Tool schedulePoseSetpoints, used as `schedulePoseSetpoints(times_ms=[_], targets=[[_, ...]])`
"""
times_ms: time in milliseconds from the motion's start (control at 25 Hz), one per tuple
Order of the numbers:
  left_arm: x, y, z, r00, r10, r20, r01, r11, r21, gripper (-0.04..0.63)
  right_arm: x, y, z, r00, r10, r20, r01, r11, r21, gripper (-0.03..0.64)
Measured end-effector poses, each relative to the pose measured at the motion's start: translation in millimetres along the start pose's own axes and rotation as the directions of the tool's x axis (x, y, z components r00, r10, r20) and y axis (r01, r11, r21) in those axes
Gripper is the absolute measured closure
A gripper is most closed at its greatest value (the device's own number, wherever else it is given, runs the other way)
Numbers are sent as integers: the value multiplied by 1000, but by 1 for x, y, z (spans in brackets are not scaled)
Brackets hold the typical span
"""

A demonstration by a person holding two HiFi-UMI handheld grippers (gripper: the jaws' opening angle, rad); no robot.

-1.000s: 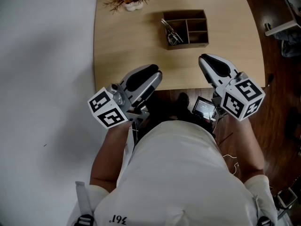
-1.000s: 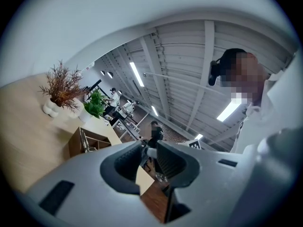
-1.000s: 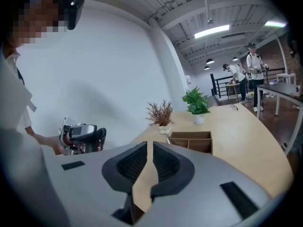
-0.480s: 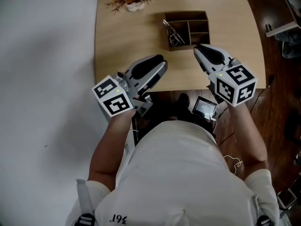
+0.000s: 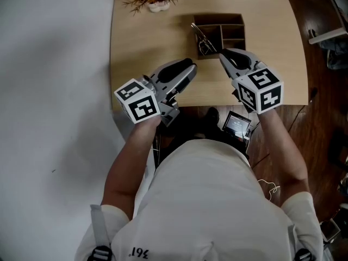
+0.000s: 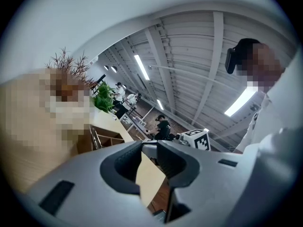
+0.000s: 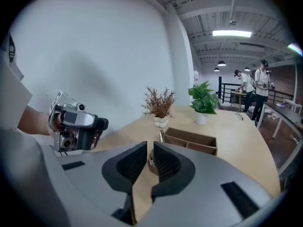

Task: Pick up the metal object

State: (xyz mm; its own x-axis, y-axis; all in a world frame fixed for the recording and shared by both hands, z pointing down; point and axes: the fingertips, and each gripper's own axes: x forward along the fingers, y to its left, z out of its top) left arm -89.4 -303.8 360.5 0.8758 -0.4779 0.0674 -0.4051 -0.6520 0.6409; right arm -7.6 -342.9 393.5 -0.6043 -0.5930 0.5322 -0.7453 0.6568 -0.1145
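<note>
Metal object (image 5: 200, 38) in box (image 5: 243, 29), left compartment.
Left gripper (image 5: 190, 65) and right gripper (image 5: 222, 52) hang over worktop's (image 5: 136, 37) 6 o'clock edge, fingers a slit apart, empty; metal object lies near, 11 o'clock from right gripper.

Head view is bright and even under soft overhead light. No glare on the table (image 5: 141, 48), just faint soft-edged shadows, plus a broad grey smudge of shade on the pale floor (image 5: 54, 64) left of the table. Pretty sharp all over, tbh.

Both gripper views are heavy fisheye, with black corners and straight lines bowing near the edges. The left gripper view catches ceiling strip lights (image 6: 142, 66) above the table, and a nearer strip (image 6: 241, 101) right of it blows out white. In the right gripper view a ceiling lamp (image 7: 232, 33) glows high over the table's far end, and the right gripper (image 7: 150, 143) is evenly lit, with no hot spots.
</note>
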Motion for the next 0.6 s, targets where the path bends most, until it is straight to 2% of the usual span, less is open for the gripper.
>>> schedulePoseSetpoints(times_ms=[240, 600], targets=[[10, 12, -4, 1000, 7, -20, -7, 1000, -5, 516, 23, -7, -9, 997, -46, -57, 41, 995, -87, 591], [19, 31, -12, 998, 34, -54, -35, 999, -25, 515, 51, -17, -25, 986, -92, -140, 70, 985, -155, 591]])
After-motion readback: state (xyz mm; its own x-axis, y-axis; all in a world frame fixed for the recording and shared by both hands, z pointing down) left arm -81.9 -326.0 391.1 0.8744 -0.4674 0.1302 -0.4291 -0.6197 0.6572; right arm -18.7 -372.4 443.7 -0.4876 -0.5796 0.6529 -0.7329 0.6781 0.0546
